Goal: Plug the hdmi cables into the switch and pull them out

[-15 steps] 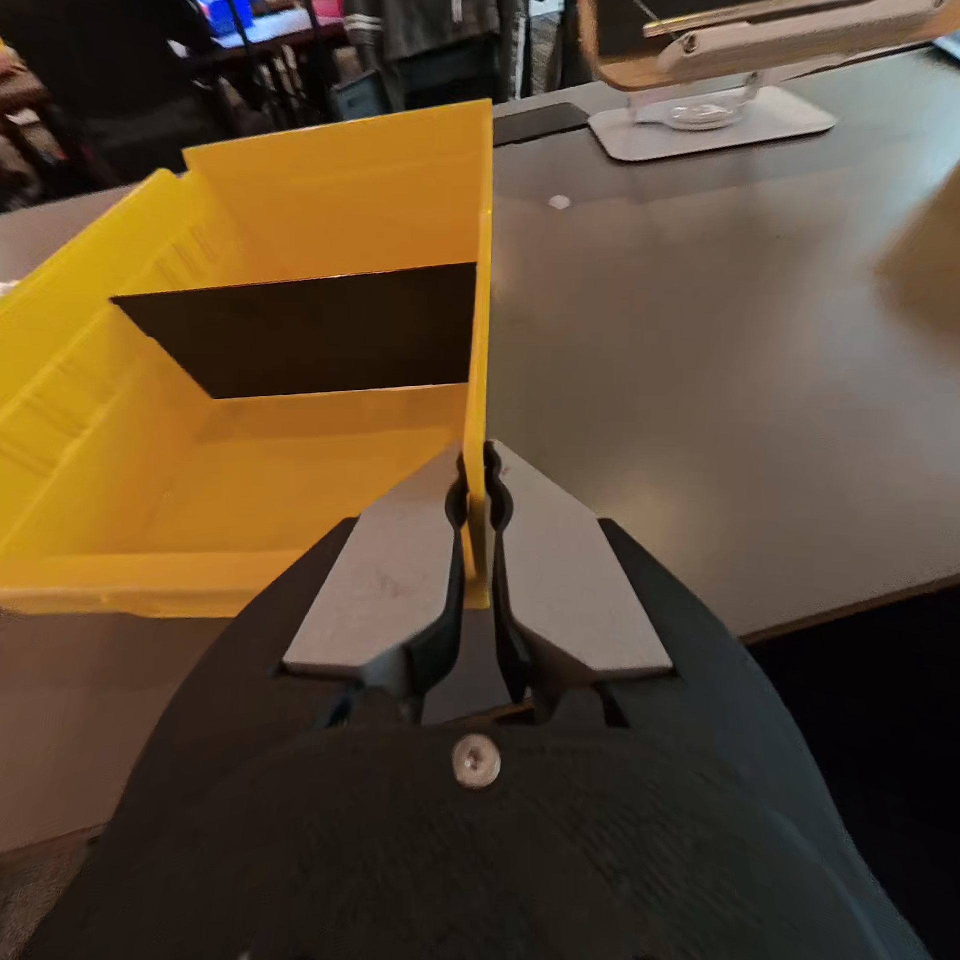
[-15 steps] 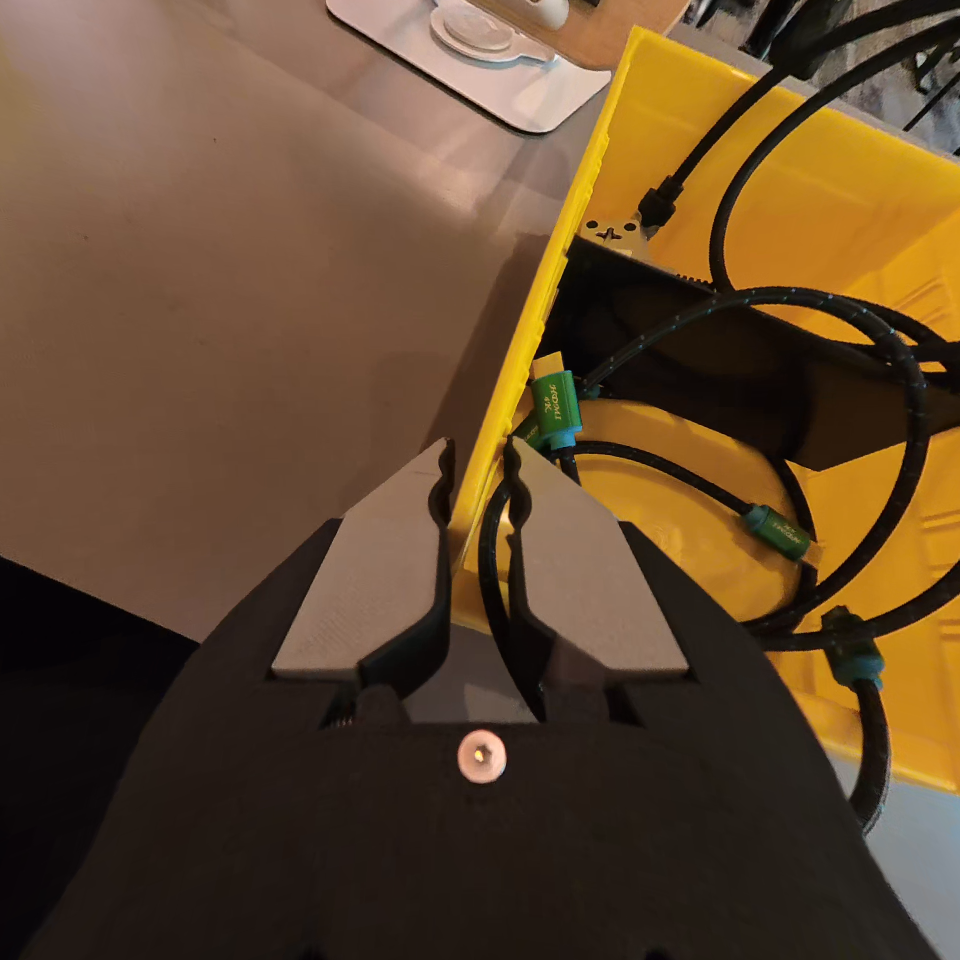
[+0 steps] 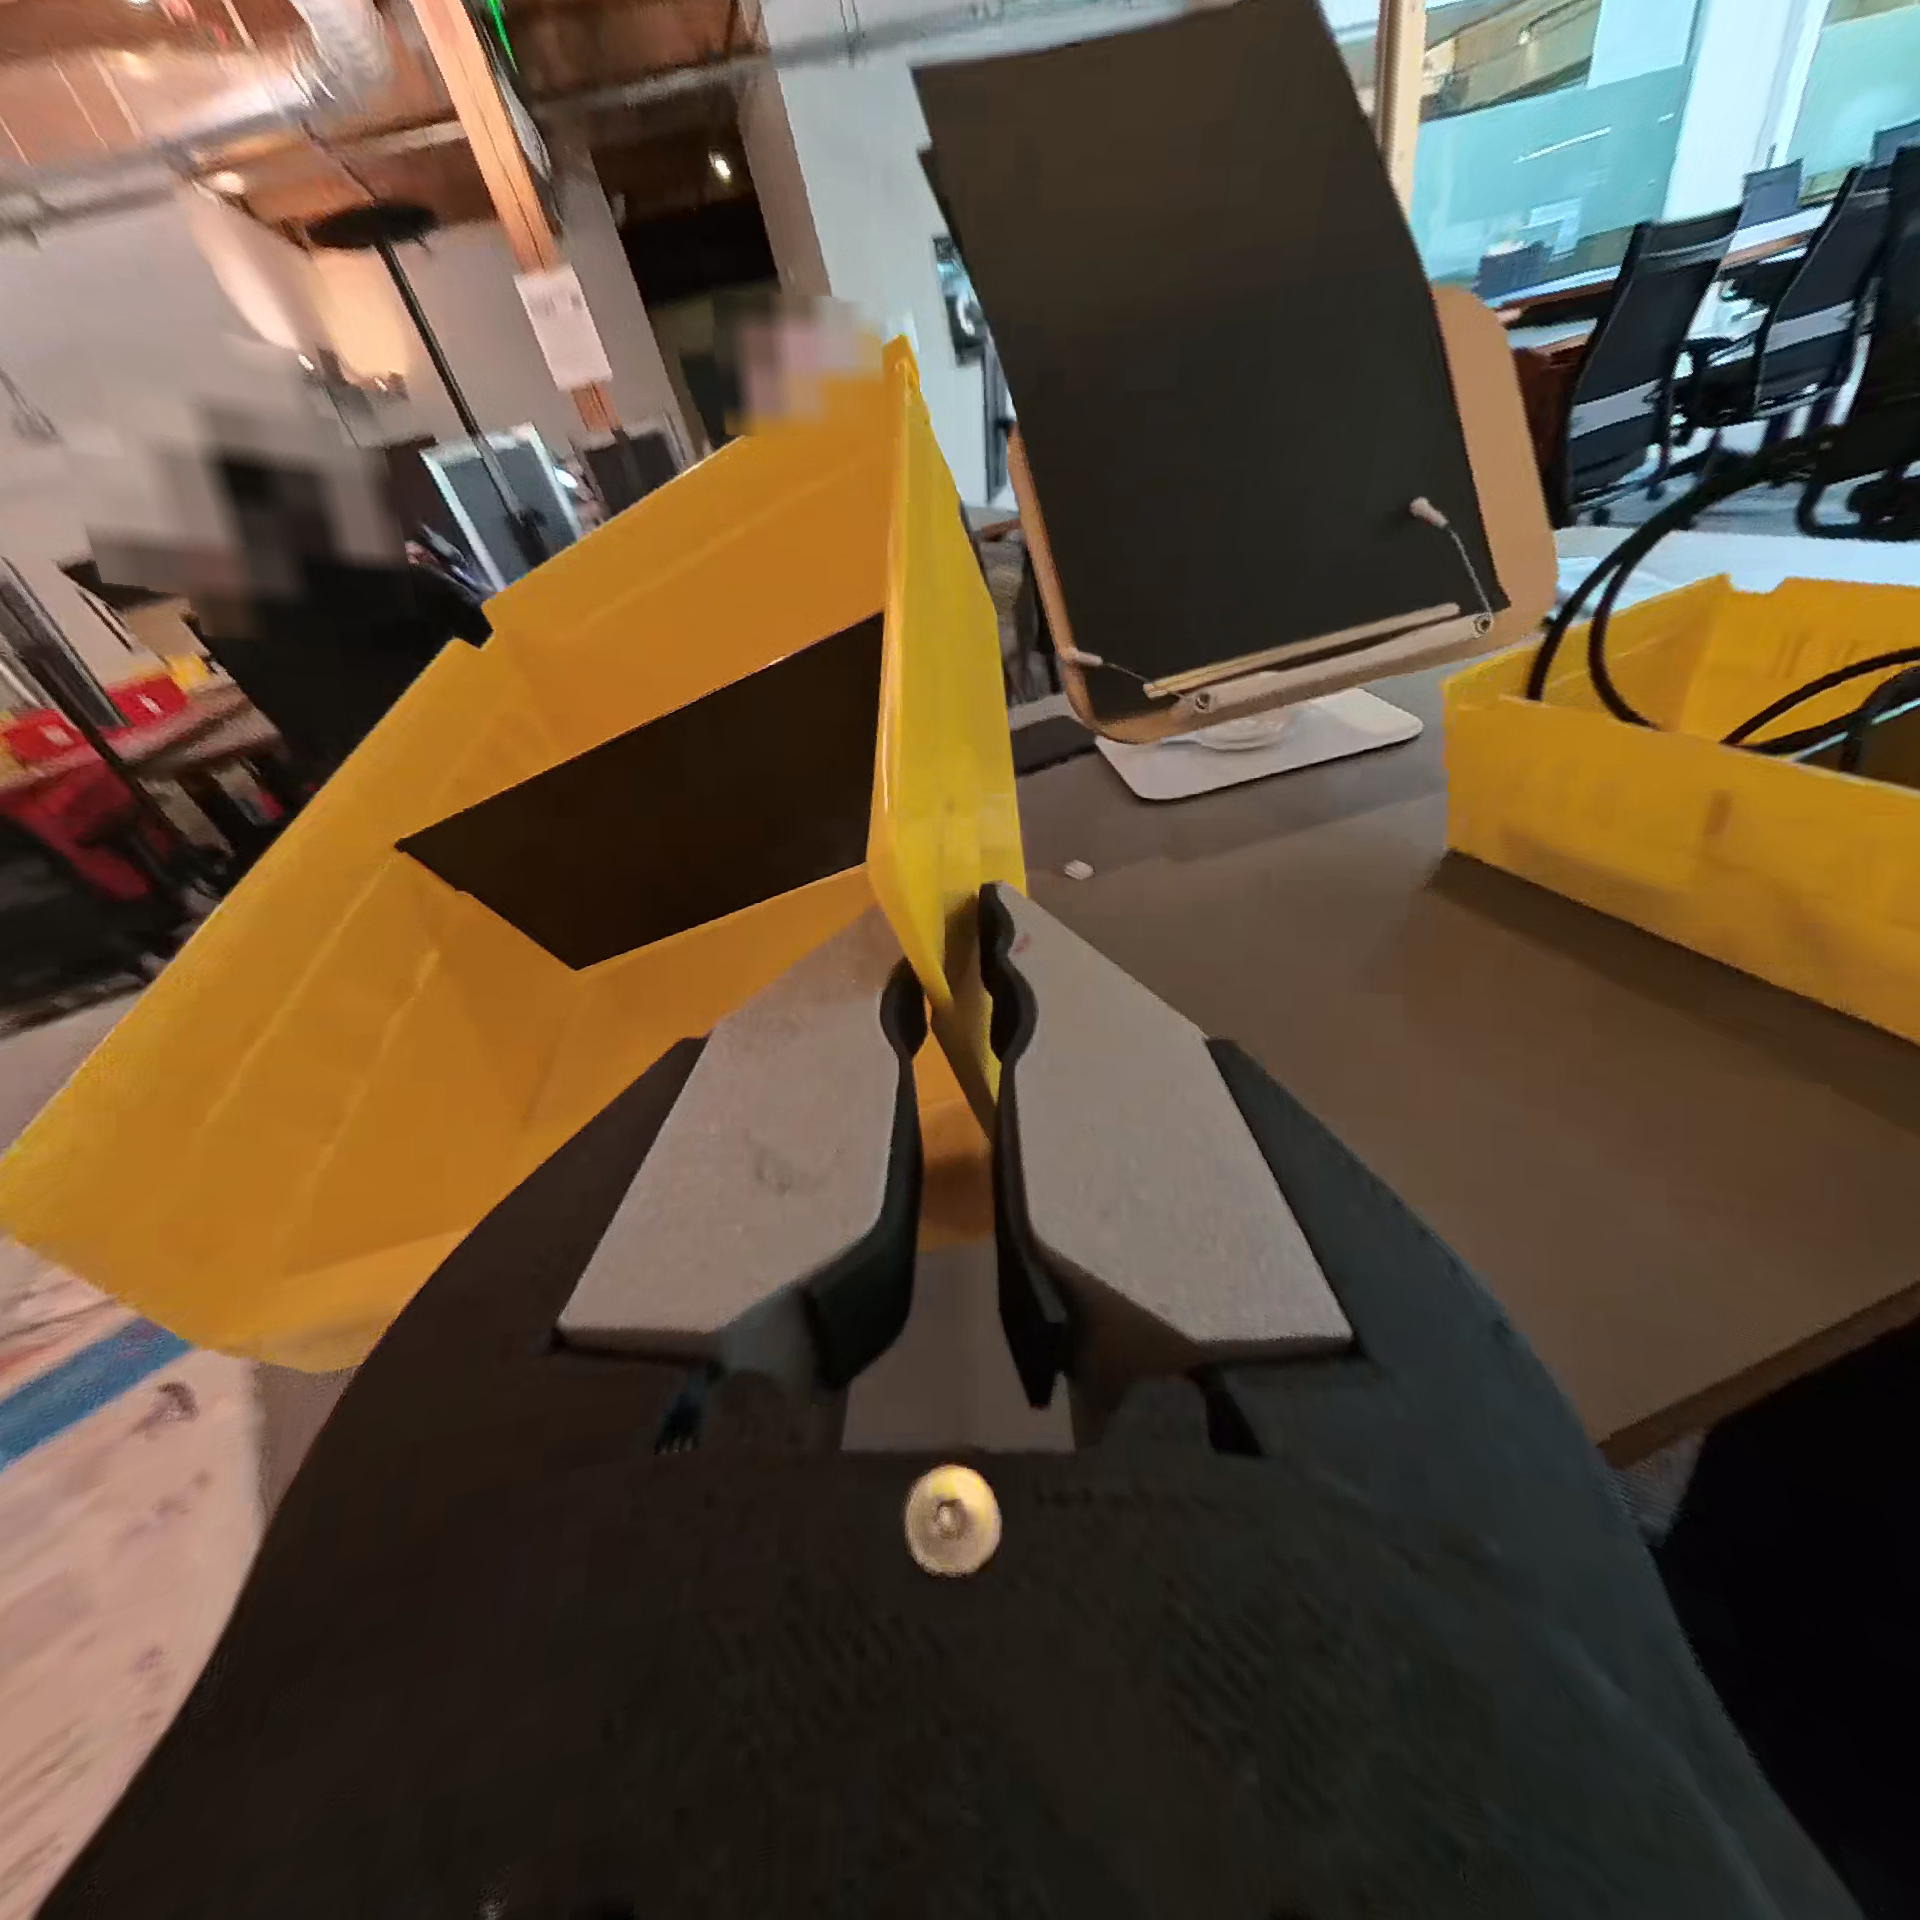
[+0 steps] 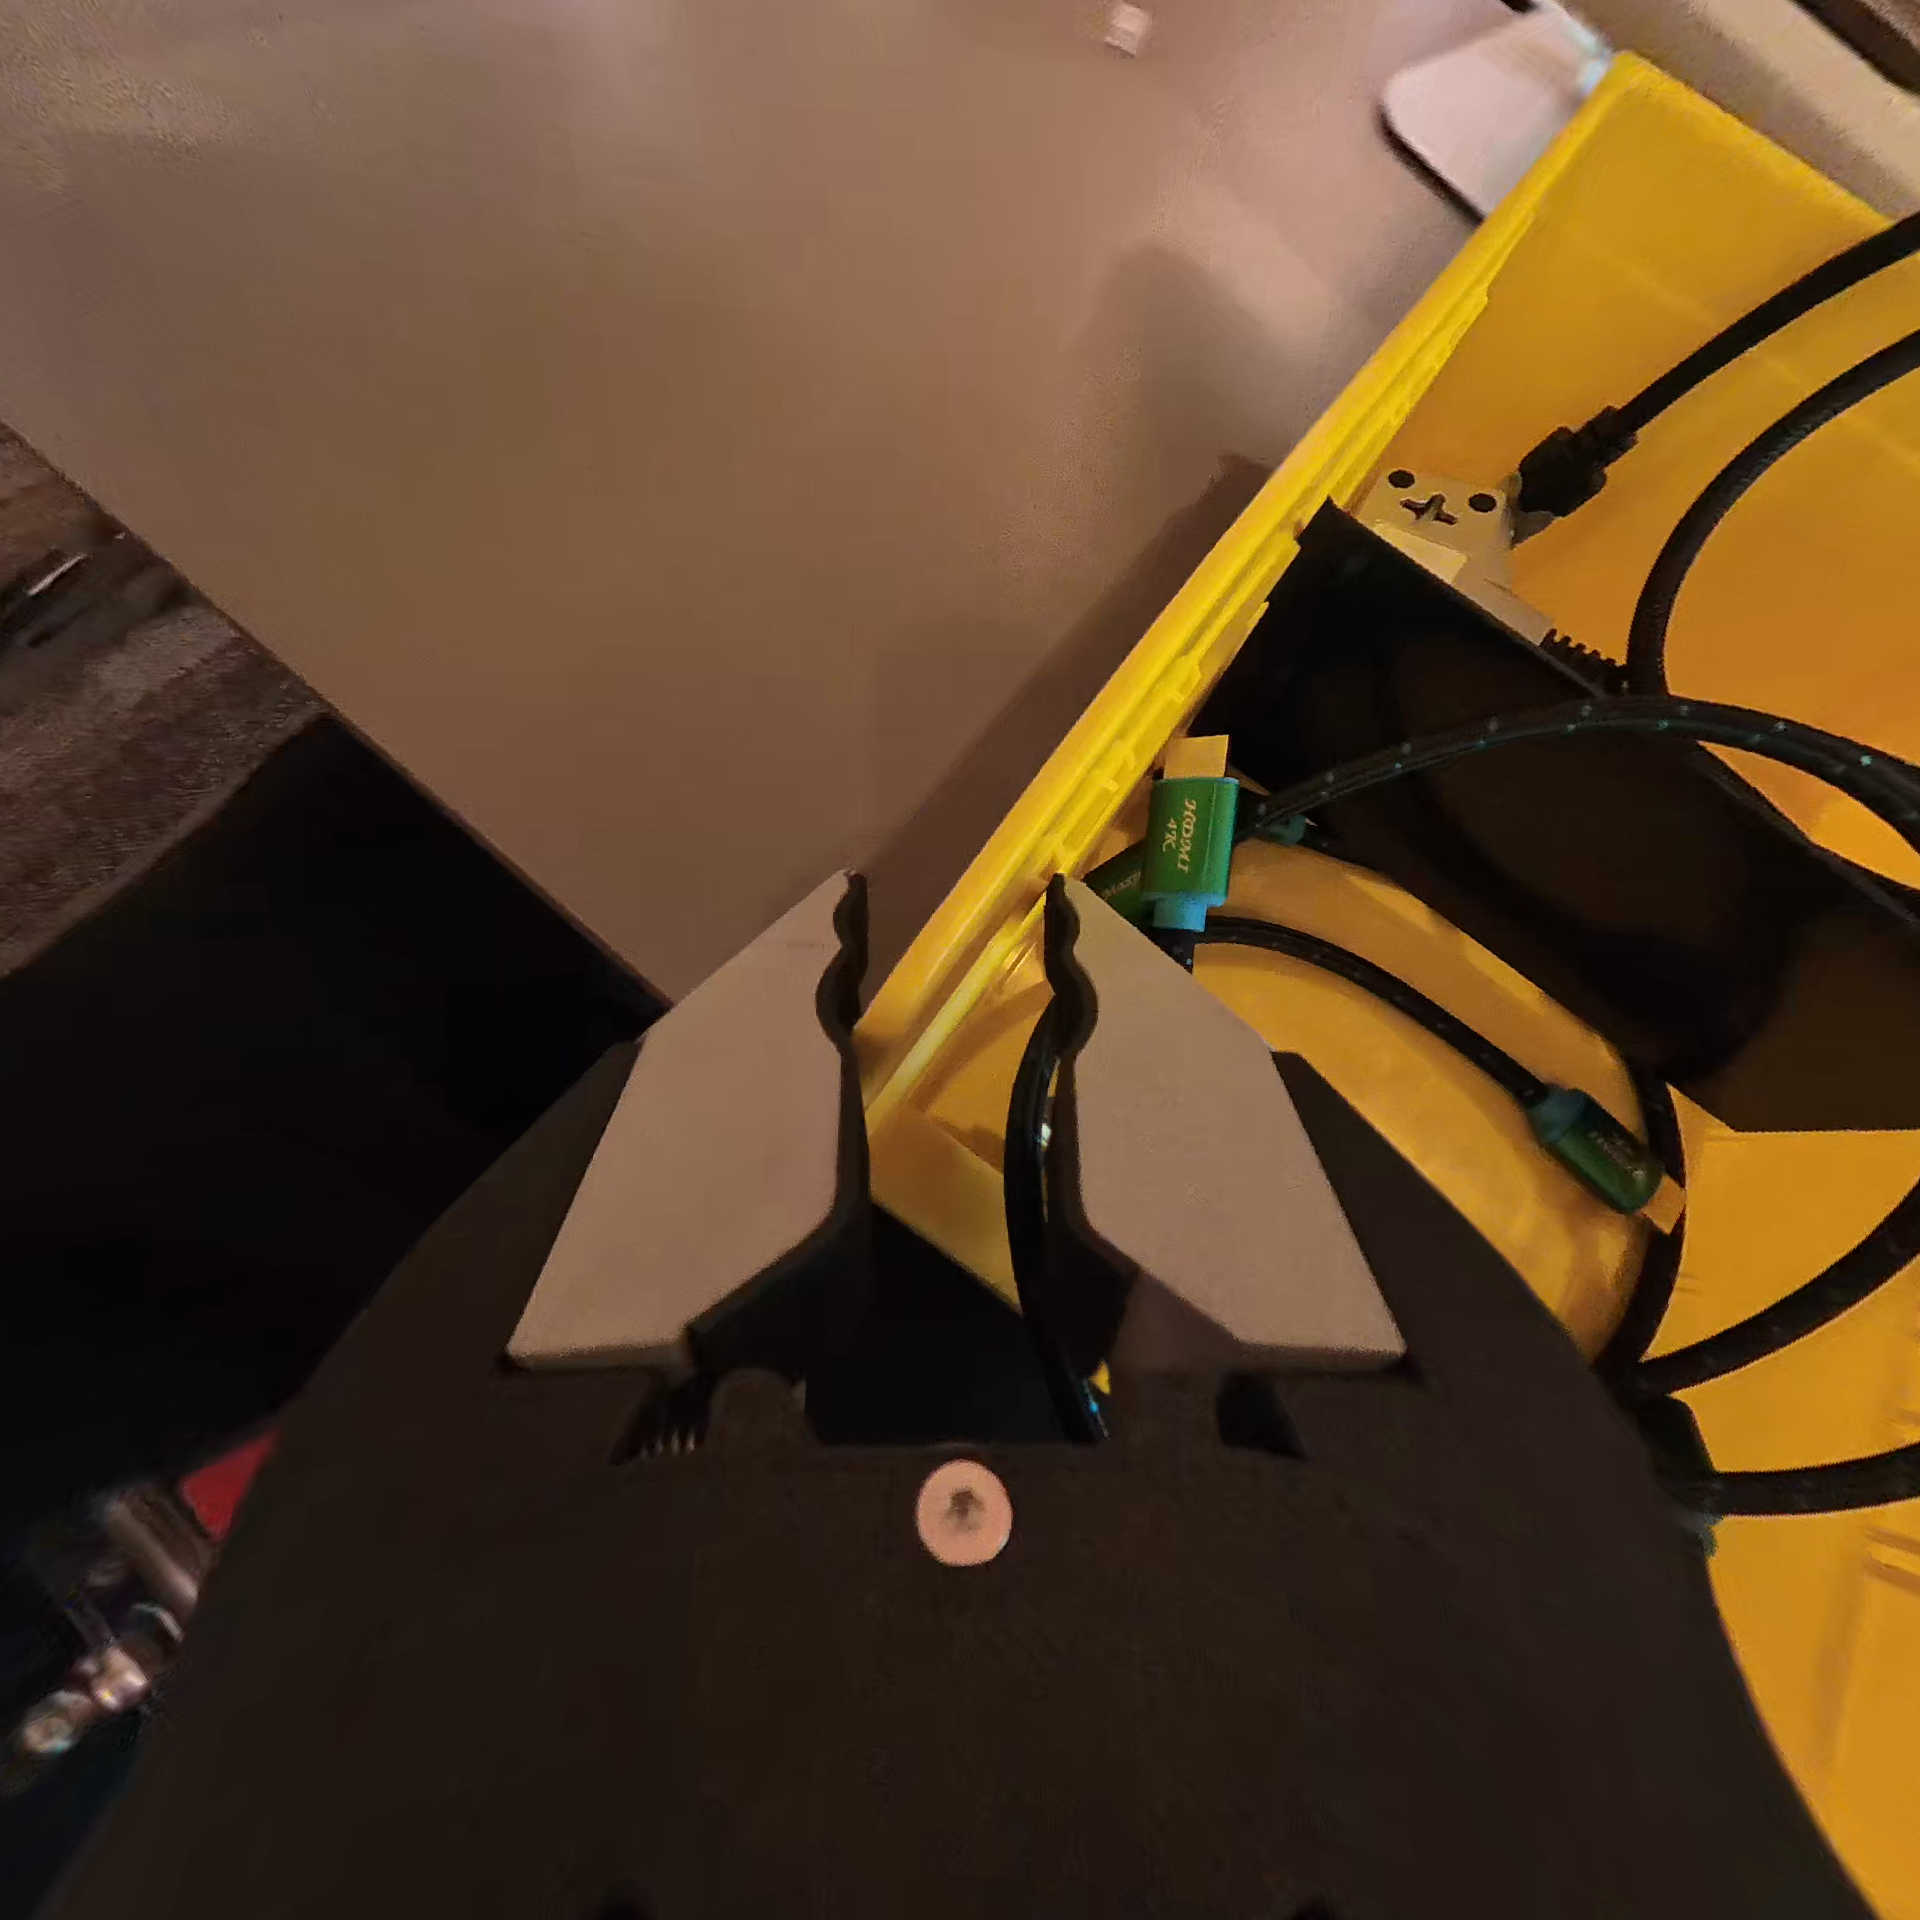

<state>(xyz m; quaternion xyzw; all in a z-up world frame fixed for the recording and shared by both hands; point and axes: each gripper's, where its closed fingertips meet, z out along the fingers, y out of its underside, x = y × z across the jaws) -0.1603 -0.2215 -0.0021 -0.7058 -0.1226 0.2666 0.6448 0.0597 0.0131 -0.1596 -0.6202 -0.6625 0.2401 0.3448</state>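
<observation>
Gripping the side wall of an empty yellow bin point(image 3: 582, 831), the left gripper point(image 3: 961, 997) is holding it narrow-jawed and tilted at frame centre. The right gripper point(image 4: 951, 971) is sitting partly open, straddling the rim of the second yellow bin point(image 4: 1195, 665), with a braided cable point(image 4: 1029, 1195) lying between its fingers, not clamped. The HDMI cables are lying coiled inside, a green plug point(image 4: 1184, 842) right of centre, the grey switch point(image 4: 1444, 520) in the upper right. The cables are likely light and floppy; the rigid plug shell is probably the best hold.

Pale lettering printed on a green cable plug point(image 4: 1187, 844) (and on another point(image 4: 1598, 1151), blurred); wording withheld.
</observation>
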